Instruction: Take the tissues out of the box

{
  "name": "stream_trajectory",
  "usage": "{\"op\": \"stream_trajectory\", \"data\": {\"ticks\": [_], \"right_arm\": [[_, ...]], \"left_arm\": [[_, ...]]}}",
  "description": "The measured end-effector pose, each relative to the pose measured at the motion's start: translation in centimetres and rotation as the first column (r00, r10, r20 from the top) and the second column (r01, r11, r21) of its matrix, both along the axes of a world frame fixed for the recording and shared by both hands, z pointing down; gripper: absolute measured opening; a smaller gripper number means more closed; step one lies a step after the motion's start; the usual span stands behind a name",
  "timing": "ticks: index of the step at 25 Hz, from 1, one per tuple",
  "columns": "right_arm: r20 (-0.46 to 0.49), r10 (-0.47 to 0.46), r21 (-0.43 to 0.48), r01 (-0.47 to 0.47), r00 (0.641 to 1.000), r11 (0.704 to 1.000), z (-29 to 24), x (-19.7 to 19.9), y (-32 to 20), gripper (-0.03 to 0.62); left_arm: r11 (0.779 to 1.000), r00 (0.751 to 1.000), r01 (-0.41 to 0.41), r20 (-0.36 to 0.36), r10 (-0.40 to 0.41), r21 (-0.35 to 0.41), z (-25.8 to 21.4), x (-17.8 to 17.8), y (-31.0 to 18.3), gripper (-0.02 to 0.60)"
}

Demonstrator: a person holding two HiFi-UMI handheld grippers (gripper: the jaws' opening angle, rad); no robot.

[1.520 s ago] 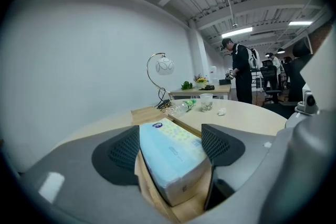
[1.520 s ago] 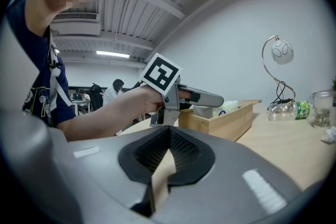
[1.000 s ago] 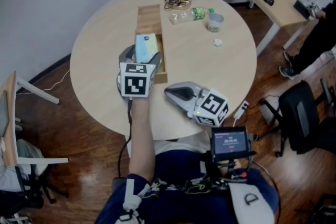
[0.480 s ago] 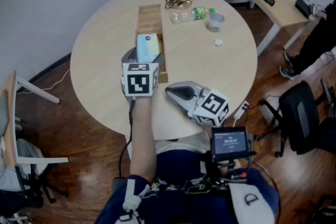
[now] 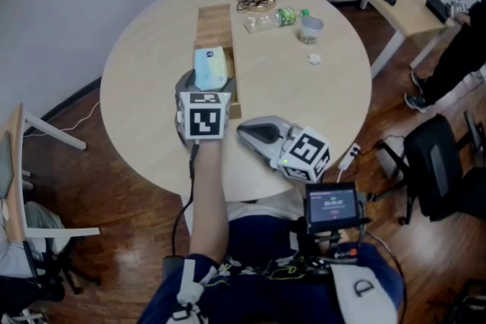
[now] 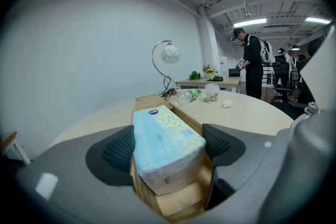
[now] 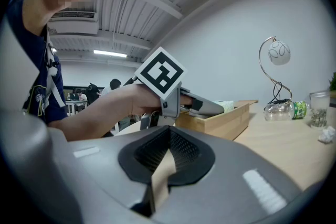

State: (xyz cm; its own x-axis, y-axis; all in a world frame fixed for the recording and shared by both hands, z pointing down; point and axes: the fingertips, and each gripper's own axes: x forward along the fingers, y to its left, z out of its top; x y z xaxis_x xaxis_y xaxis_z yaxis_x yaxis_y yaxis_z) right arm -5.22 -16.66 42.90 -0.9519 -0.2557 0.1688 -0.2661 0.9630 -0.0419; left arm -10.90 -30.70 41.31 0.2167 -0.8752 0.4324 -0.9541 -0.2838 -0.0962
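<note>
- The right hand-held gripper (image 5: 247, 134) lies on the worktop (image 5: 144, 80) near its 6 o'clock edge. Its jaws are together with nothing between them, so it has no part in the work at this point.
- Just beyond, toward 7 o'clock from the middle, the left hand-held gripper (image 5: 206, 84) points down into the near end of the wooden box (image 5: 216, 23). Its jaws are wide apart, one on each side of the tissue pack (image 5: 211, 66).
- In the left gripper view the pads flank the pack (image 6: 165, 139) closely. The wrapper shows no dent or squeeze, so I judge this is not yet a grip.
- The pack sits inside the box at the near end, tilted, with its top above the walls. The far end of the box, toward 12 o'clock, looks empty.
- Judged from this, the reach is done. Closing on the pack, lifting it clear of the walls and setting it down on the worktop are all left.
- Farther off, at about 1 o'clock, a bottle (image 5: 277, 19), a cup (image 5: 310, 29) and a crumpled scrap (image 5: 314, 61) lie clear of the box.
</note>
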Motion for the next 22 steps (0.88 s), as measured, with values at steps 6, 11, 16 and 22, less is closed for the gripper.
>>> {"op": "stream_trajectory", "data": {"ticks": [6,11,16,22], "right_arm": [[0.001,-0.001,0.002,0.001,1.0,1.0,0.0,0.0,0.1,-0.003],[0.001,-0.003,0.0,0.003,1.0,1.0,0.1,0.0,0.0,-0.003],[-0.002,-0.001,0.0,0.001,1.0,1.0,0.0,0.1,0.1,-0.003],[-0.002,0.0,-0.005,0.0,1.0,1.0,-0.1,-0.1,0.0,-0.003]], "left_arm": [[0.999,1.0,0.011,0.018,-0.012,0.042,-0.1,-0.3,0.1,0.383],[0.999,1.0,0.012,-0.015,-0.011,0.041,-0.2,-0.6,0.1,0.365],[0.998,0.999,0.01,-0.041,-0.008,0.057,-0.5,-0.8,0.2,0.353],[0.995,0.997,0.02,-0.081,-0.012,0.097,-0.9,-1.3,0.1,0.334]]}}
